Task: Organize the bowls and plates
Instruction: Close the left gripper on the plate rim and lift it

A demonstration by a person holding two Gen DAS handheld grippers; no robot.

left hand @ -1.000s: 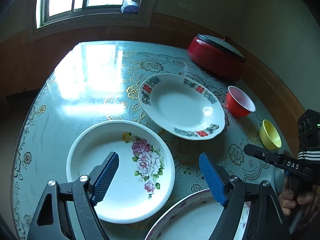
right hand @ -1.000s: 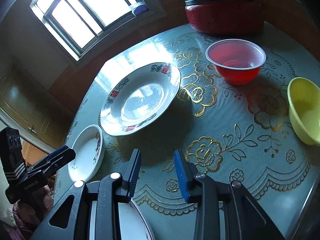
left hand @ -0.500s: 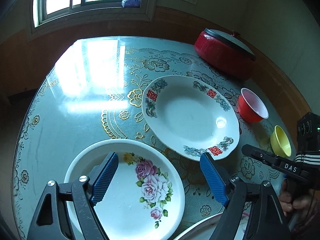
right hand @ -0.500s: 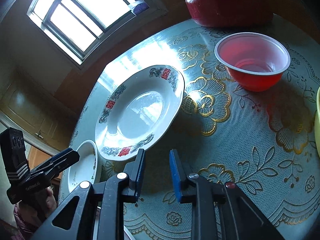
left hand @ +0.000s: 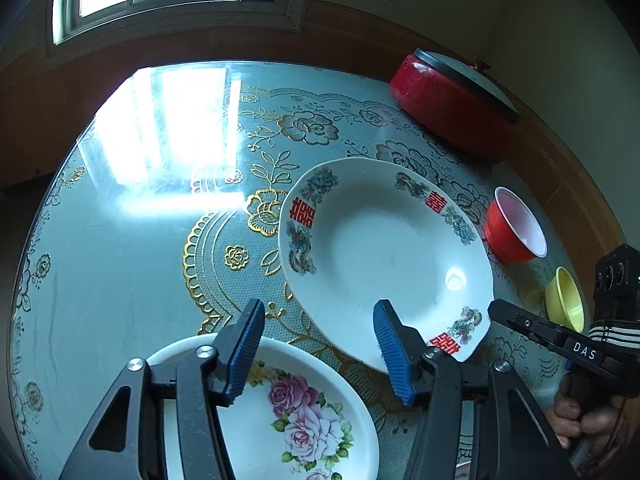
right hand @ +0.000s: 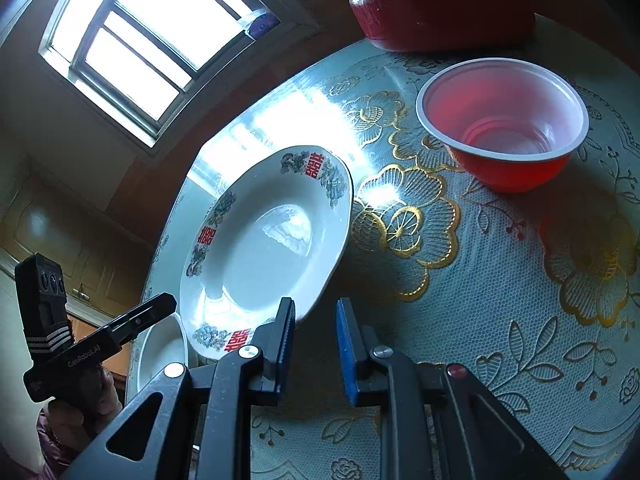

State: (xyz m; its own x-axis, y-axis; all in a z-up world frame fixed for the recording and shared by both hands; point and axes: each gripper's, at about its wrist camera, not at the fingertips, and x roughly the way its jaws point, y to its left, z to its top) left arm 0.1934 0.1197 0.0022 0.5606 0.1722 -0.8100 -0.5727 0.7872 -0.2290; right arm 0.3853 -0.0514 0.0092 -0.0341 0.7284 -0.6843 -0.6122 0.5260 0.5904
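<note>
Plate [left hand: 384, 256] white, oval, red double-happiness marks and floral rim.

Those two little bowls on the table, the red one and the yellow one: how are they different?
The red bowl is bigger and has a white rim; the yellow bowl is smaller and yellow all over, rim included. The red bowl sits farther back, closer to the lidded red pot; the yellow bowl sits nearer, by the right claw. Both stand upright, look empty, and rest on the flowered tablecloth.
</note>
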